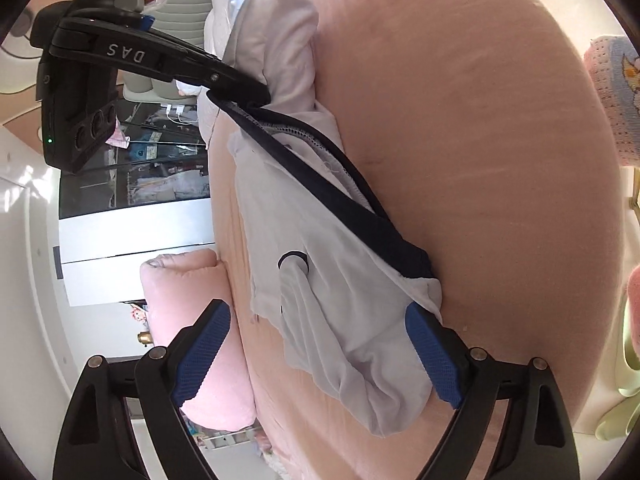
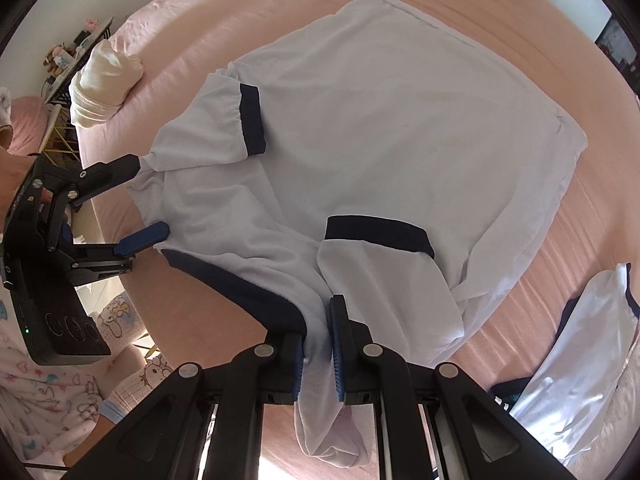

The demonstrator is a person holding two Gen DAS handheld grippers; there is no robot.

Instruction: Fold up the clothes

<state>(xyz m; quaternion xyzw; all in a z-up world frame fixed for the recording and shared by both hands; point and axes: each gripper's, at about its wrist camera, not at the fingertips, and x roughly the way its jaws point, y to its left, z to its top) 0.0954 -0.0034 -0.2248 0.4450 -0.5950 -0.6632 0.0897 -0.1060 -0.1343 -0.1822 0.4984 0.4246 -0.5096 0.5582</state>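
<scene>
Pinching the soft white shirt with dark blue trim (image 2: pixel 360 128) at its shoulder, right gripper (image 2: pixel 318 344) keeps it steady; left gripper (image 2: pixel 148 200) stands spread wide, ready to grab.

Open left hand-held gripper (image 1: pixel 316 354) straddles the white shirt (image 1: pixel 344 320).

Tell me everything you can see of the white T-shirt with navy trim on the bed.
The white T-shirt with navy collar and sleeve cuffs looks like soft knit. It lies spread on the pink bedsheet, both sleeves folded inward. The right gripper pinches its shoulder by the collar; the open left gripper straddles the other shoulder.
</scene>
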